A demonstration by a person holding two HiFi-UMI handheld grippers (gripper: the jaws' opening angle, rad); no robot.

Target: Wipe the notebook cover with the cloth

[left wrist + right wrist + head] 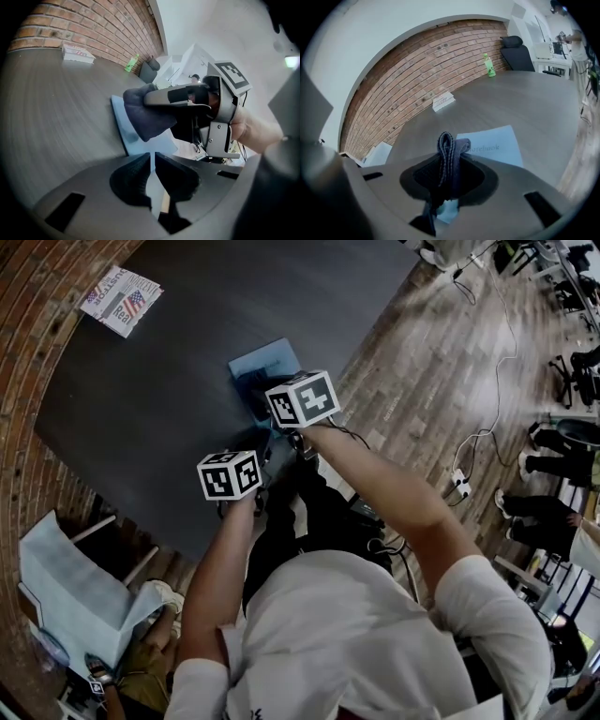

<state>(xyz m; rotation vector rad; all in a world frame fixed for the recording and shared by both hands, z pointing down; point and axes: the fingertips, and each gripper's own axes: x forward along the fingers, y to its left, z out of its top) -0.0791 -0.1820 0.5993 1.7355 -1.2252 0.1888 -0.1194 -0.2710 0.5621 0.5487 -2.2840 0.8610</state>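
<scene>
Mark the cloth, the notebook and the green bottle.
cloth (449, 152), right gripper view, its folded top edge.
notebook (492, 136), right gripper view, bare blue cover above the title.
green bottle (490, 66), right gripper view, middle of its body.

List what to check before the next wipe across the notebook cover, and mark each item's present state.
1. The cloth is held firmly: ok. The right gripper is shut on a fold of it.
2. The cloth is over the notebook: ok. In the left gripper view it hangs above the light blue cover.
3. The cloth is pressed against the cover: cannot tell.
4. The notebook is steadied: cannot tell. The left gripper sits at its near edge with its jaws a slit apart, and no grip is visible.
5. Nothing stands in the stroke's path: ok. The leaflet and the green bottle are far from the notebook.
</scene>
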